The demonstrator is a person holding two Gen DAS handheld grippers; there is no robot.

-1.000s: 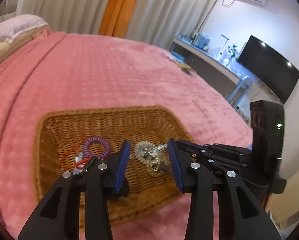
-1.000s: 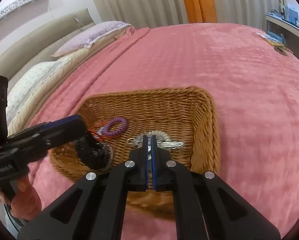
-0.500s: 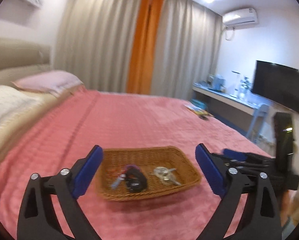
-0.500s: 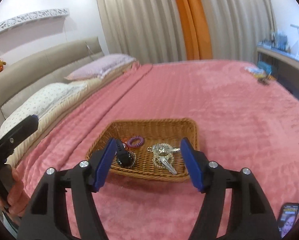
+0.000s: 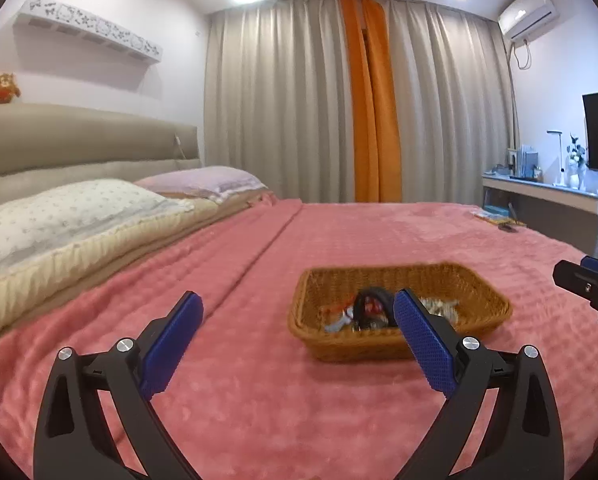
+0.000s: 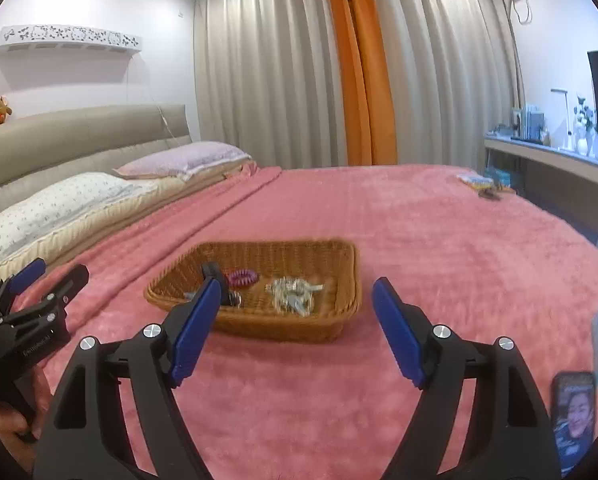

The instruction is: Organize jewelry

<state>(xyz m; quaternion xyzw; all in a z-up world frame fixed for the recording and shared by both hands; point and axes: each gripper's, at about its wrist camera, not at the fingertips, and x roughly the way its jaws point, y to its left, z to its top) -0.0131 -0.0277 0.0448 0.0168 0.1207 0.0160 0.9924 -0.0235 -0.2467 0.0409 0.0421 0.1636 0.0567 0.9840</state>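
Note:
A brown wicker basket (image 5: 475,280) (image 6: 347,268) sits on the pink bedspread. In it lie a purple coil band (image 6: 242,277), a silvery bracelet and keys (image 6: 295,294), a black watch (image 5: 373,308) and red cord. My left gripper (image 5: 297,320) is open and empty, held back from the basket's near side. My right gripper (image 6: 297,300) is open and empty, also back from the basket. The left gripper shows at the left edge of the right wrist view (image 6: 31,304).
The pink bedspread (image 6: 439,240) spreads all round the basket. Pillows (image 5: 71,216) and a headboard are at the left. A phone (image 6: 573,416) lies at the near right. Small items (image 6: 483,186) lie at the bed's far right corner. A desk and TV stand at the right.
Both grippers have pulled back and up from the basket and opened wide. The right gripper, shut a second ago, is now open. The jewelry stays in the basket.

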